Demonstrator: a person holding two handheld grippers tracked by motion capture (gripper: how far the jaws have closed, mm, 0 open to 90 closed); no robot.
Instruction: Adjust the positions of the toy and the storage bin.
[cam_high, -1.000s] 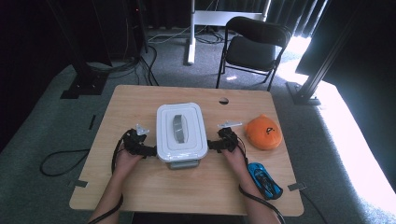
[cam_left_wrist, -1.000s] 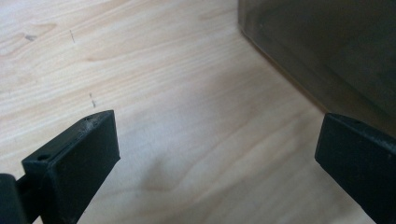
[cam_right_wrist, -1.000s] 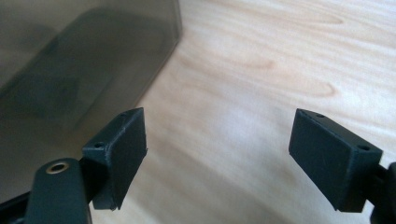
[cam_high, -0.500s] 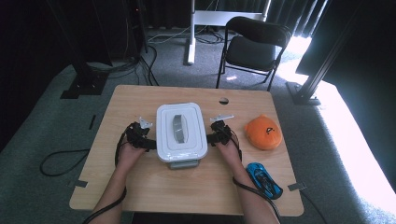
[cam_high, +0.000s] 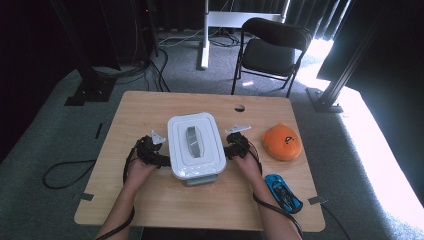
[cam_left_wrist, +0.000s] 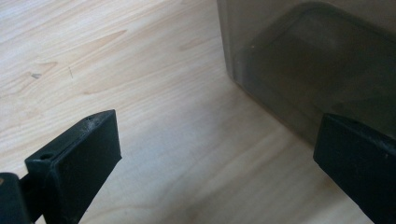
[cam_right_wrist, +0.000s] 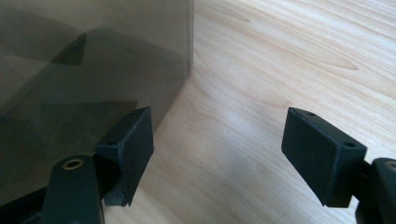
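Note:
A box with a smoky clear body and a white lid sits mid-table. My left gripper is at its left side and my right gripper at its right side. In the left gripper view the left gripper stands open over bare wood, the box wall just beyond its right jaw. In the right gripper view the right gripper is open; its jaws have just been closing, with only tabletop between them, and the box wall lies by its left jaw.
An orange rounded object lies to the right of the box, and a blue toy car sits near the front right corner. The table has a small hole at the back. A black chair stands beyond it.
Both grippers have edged inward to the box's sides. The box, the orange object and the blue car have not moved.

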